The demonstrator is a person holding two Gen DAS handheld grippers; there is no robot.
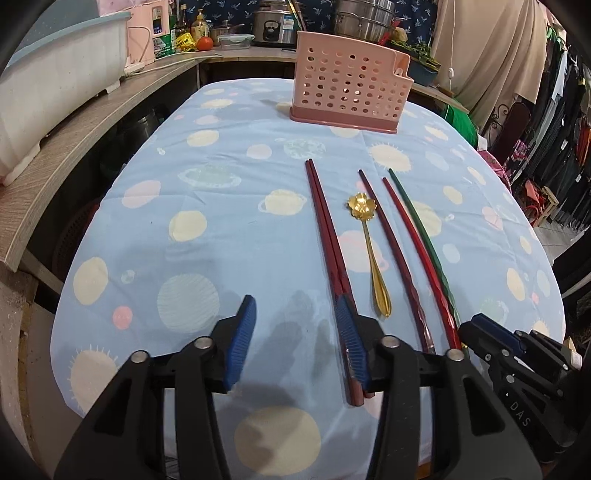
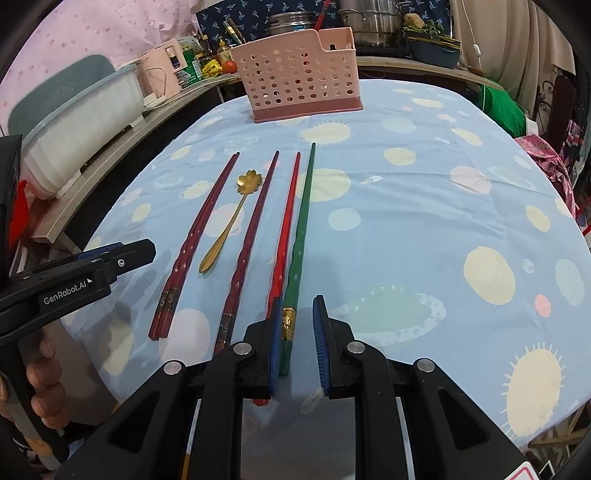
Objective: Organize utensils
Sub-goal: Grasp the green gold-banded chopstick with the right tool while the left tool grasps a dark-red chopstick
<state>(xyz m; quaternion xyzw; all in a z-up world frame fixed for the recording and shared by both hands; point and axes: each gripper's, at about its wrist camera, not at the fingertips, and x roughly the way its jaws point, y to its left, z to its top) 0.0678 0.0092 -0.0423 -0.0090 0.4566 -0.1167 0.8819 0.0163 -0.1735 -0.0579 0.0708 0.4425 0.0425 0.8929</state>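
A pink perforated utensil holder (image 1: 345, 83) (image 2: 301, 83) stands at the far end of the table. On the blue cloth lie a pair of dark red chopsticks (image 1: 327, 236) (image 2: 199, 229), a gold flower spoon (image 1: 371, 243) (image 2: 232, 225), a maroon chopstick (image 1: 391, 251) (image 2: 255, 225), a red chopstick (image 1: 413, 251) (image 2: 288, 218) and a green chopstick (image 1: 424, 240) (image 2: 301, 236). My left gripper (image 1: 299, 339) is open, its right finger over the dark red pair's handles. My right gripper (image 2: 297, 343) is open, with the green chopstick's handle between its fingers.
The table carries a blue planet-print cloth (image 1: 221, 206). A wooden shelf (image 1: 74, 140) with a white tub (image 1: 44, 85) runs along the left. Pots, bottles and a rice cooker (image 1: 273, 26) stand behind the holder. Clothes hang at the right (image 1: 554, 110).
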